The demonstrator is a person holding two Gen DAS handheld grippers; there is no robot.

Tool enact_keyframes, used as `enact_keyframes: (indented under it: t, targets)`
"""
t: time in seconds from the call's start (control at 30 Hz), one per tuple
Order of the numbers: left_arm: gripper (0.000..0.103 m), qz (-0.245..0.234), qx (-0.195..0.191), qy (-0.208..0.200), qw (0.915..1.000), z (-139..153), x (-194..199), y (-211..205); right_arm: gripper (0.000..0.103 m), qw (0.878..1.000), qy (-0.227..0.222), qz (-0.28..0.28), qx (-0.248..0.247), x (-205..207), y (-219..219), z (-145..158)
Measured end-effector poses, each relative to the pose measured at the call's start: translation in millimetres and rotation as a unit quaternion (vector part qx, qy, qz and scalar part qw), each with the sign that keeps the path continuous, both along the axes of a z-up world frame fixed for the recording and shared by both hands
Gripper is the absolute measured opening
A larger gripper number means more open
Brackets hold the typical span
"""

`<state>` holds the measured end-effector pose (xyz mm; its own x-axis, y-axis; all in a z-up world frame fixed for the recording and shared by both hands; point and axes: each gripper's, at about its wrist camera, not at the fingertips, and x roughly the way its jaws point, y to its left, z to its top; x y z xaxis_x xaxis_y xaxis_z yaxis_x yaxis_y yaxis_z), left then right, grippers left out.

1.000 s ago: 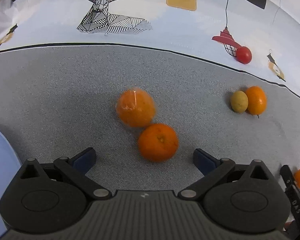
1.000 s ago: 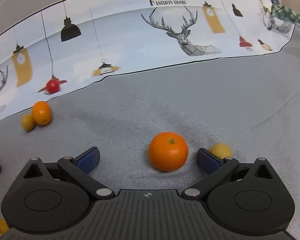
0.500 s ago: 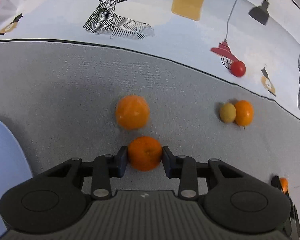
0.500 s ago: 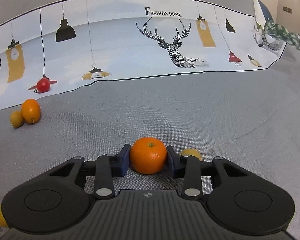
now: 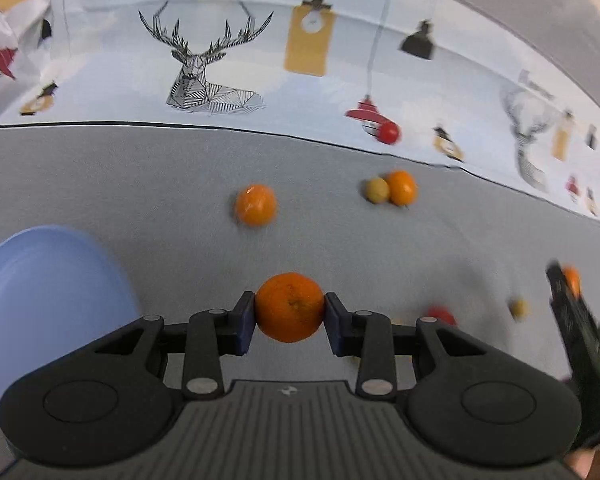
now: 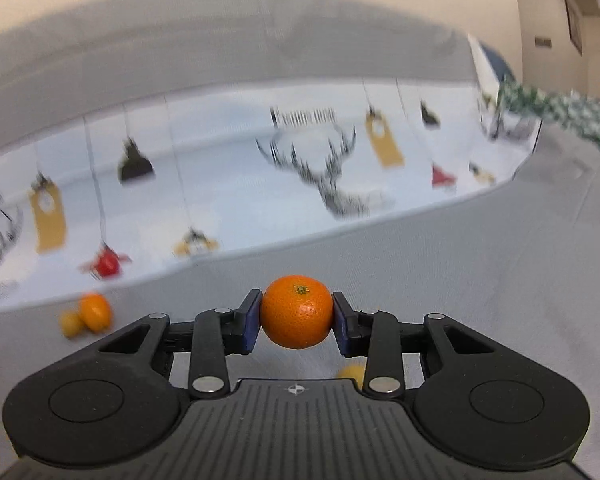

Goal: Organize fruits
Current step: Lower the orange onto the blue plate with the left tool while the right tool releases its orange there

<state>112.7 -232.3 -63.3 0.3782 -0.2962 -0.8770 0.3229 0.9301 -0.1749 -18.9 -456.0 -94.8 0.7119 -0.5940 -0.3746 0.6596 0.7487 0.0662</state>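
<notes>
My left gripper [image 5: 289, 316] is shut on an orange [image 5: 289, 307] and holds it above the grey cloth. A blue plate [image 5: 44, 296] lies to its left. Another orange [image 5: 256, 205] rests on the cloth further ahead. My right gripper [image 6: 297, 318] is shut on a second orange [image 6: 297, 312], lifted off the cloth; it also shows at the right edge of the left wrist view [image 5: 568, 284]. A small yellow fruit [image 6: 352, 372] lies below the right gripper.
A yellow fruit [image 5: 377, 190] and an orange one [image 5: 401, 188] touch at the back, with a red tomato [image 5: 389, 133] on the printed cloth [image 5: 220, 40] behind. A red fruit [image 5: 442, 314] and a small yellow one [image 5: 519, 307] lie to the right.
Both grippers closed on their oranges from open, then lifted them off the cloth. The left view has swung so more of the blue plate shows.
</notes>
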Motion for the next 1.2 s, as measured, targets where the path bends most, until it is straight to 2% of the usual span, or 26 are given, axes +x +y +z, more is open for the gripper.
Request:
enact_keyframes:
  t: [0.13, 0.23, 0.43, 0.6, 0.83, 1.03, 1.2]
  targets:
    - [0.04, -0.013, 0.003, -0.01, 0.9999, 28.9, -49.0, 46.2, 0.038, 0.997, -0.029, 0.068, 0.02, -44.9, 56.5, 44.7]
    - [0.04, -0.015, 0.013, -0.016, 0.9997, 46.3, -87.7, 89.5, 0.038, 0.988, -0.03, 0.144, 0.045, -77.9, 107.2, 63.9]
    - [0.04, -0.006, 0.043, -0.054, 0.9976, 70.9, -155.6, 172.5, 0.038, 0.956, 0.006, 0.273, 0.106, -124.8, 203.4, 86.0]
    - [0.04, 0.011, 0.047, -0.095, 0.9943, 83.9, -203.0, 231.5, 0.038, 0.933, 0.017, 0.349, 0.085, -154.0, 270.7, 107.8]
    - [0.04, 0.049, 0.003, -0.124, 0.9911, 101.8, -228.0, 280.6, 0.038, 0.919, 0.037, 0.391, 0.045, -173.5, 330.4, 124.2]
    - [0.04, 0.052, -0.024, -0.149, 0.9871, 114.0, -243.8, 297.0, 0.038, 0.92, 0.044, 0.388, 0.025, -186.5, 350.5, 131.7]
    - [0.04, 0.057, -0.04, -0.154, 0.9856, 116.7, -247.8, 306.5, 0.038, 0.92, 0.049, 0.388, 0.012, -189.7, 356.6, 134.6]
